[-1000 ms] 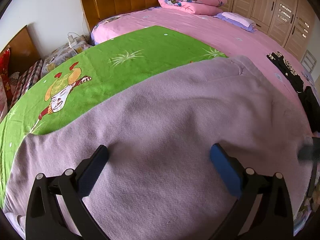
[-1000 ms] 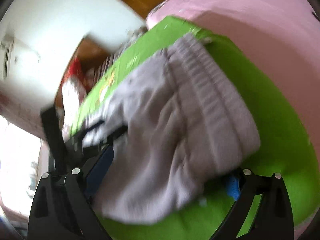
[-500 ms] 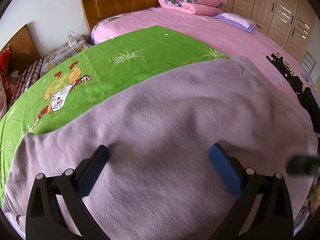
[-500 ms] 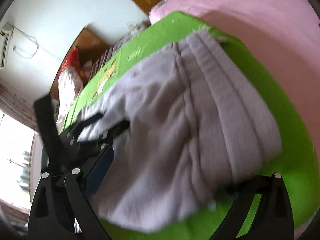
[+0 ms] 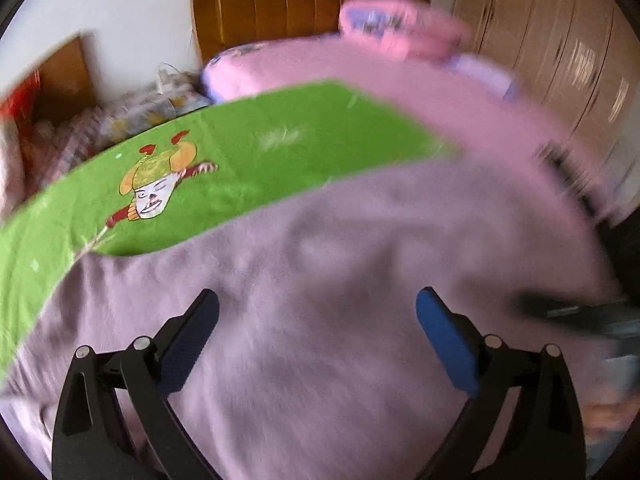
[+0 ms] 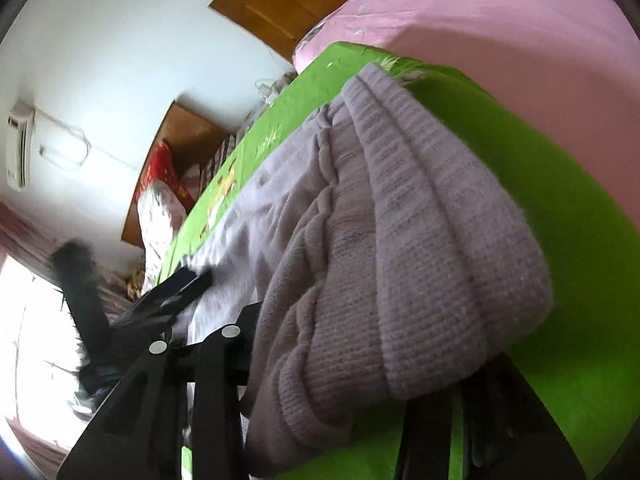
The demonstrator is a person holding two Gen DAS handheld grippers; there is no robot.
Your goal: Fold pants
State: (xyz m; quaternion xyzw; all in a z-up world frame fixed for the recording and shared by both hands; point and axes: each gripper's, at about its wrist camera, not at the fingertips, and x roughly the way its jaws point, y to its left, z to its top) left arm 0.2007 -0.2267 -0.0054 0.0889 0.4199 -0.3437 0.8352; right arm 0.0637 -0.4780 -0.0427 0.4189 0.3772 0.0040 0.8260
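Note:
Lilac knit pants [image 5: 320, 340] lie spread on a green cartoon sheet [image 5: 248, 152] on the bed. My left gripper [image 5: 316, 296] hovers open just above the flat cloth, with nothing between its blue pads. In the right wrist view the ribbed waistband [image 6: 420, 240] is bunched between the fingers of my right gripper [image 6: 372, 344]. Its jaws are closing on that bunch, and the cloth hides the pads. The left gripper [image 6: 176, 284] shows as a dark shape at the pants' far side. The right gripper [image 5: 560, 312] is a dark blur at the pants' right edge.
The pink bed cover [image 5: 460, 92] stretches beyond the green sheet. On it are a folded pink quilt [image 5: 392, 24] near the wooden headboard [image 5: 288, 4] and dark clothes [image 5: 568, 172] at the right. Wardrobes [image 5: 560, 32] line the right wall. Cluttered bedding [image 5: 80, 132] lies at the left.
The right gripper's fingers have drawn in from wide apart onto the bunched waistband. The left gripper has lifted and rolled a little, so its view is blurred; its jaws stay wide.

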